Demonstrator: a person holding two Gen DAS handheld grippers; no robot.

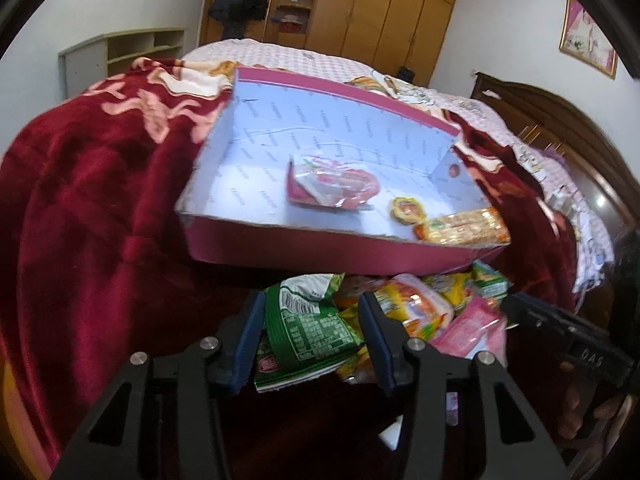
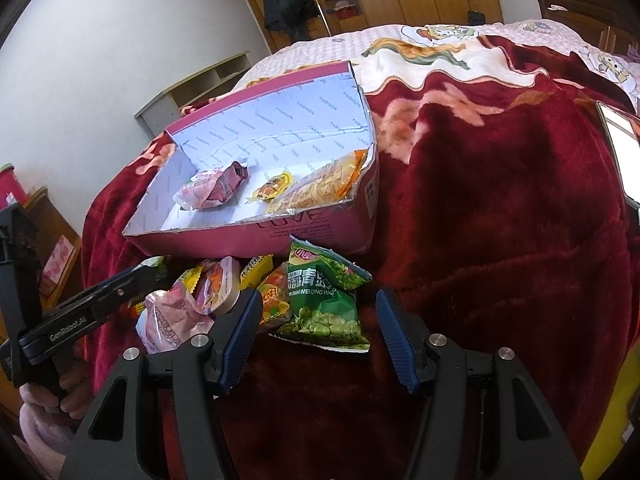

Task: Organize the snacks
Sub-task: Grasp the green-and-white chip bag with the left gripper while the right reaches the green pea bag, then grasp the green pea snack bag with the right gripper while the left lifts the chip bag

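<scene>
A pink box (image 1: 320, 250) (image 2: 296, 230) with a white lining lies on the red blanket. In it are a pink-red packet (image 1: 332, 184) (image 2: 216, 188), a small yellow packet (image 1: 404, 209) (image 2: 274, 189) and an orange cracker packet (image 1: 464, 226) (image 2: 324, 186). A pile of loose snacks (image 1: 424, 308) (image 2: 216, 288) lies in front of the box. My left gripper (image 1: 314, 342) (image 2: 148, 274) is shut on a green packet (image 1: 308, 332) at the pile's left end. My right gripper (image 2: 318, 336) (image 1: 514, 304) stands open, with a green pea packet (image 2: 324, 300) lying just ahead between its fingers, untouched.
A dark red blanket (image 1: 100, 220) (image 2: 500, 220) covers the bed. A lit phone (image 2: 620, 140) lies at the right. Beyond the bed stand a wooden wardrobe (image 1: 400, 12), a low shelf (image 1: 120, 52) and a dark headboard (image 1: 560, 120). A hand (image 2: 44, 400) holds the left gripper's handle.
</scene>
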